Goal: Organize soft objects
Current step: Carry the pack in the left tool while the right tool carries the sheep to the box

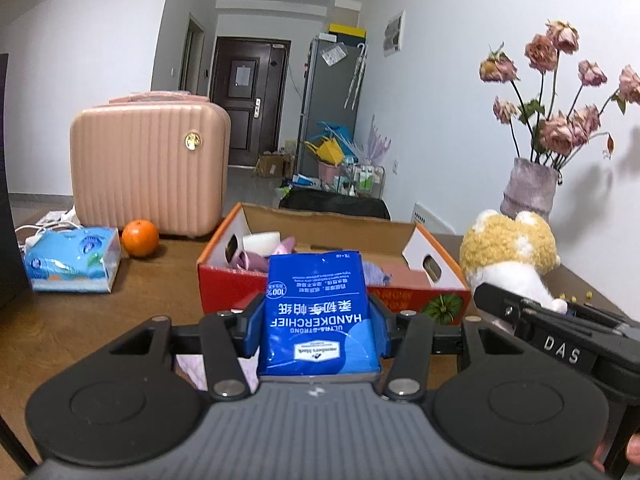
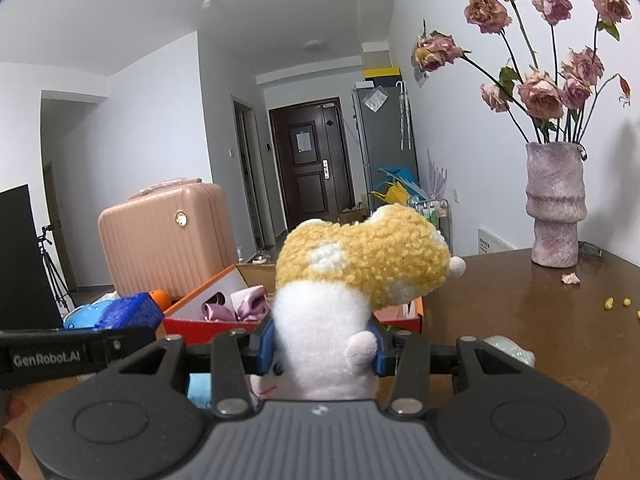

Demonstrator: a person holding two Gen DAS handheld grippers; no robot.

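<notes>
We hold a blue plastic pack of handkerchief tissues [image 1: 318, 312] clamped in our left gripper [image 1: 318, 332], raised just before an open orange cardboard box [image 1: 332, 224]. Our right gripper [image 2: 324, 346] squeezes a white-and-yellow plush toy [image 2: 352, 280]. We judge this the carrying step; next, both need lowering into the box.

The left gripper [image 1: 318, 320] has its 2 blue pads [image 1: 251, 328] pressed against the sides of a blue handkerchief tissue pack [image 1: 318, 312], which it holds clear of the wooden table [image 1: 80, 320]. Just to its right, the right gripper [image 2: 324, 346] squeezes the white body of a plush toy [image 2: 332, 320] between its 2 pads [image 2: 264, 342], also above the table. A fingertip [image 2: 14, 408] shows beside the left gripper's body.
</notes>
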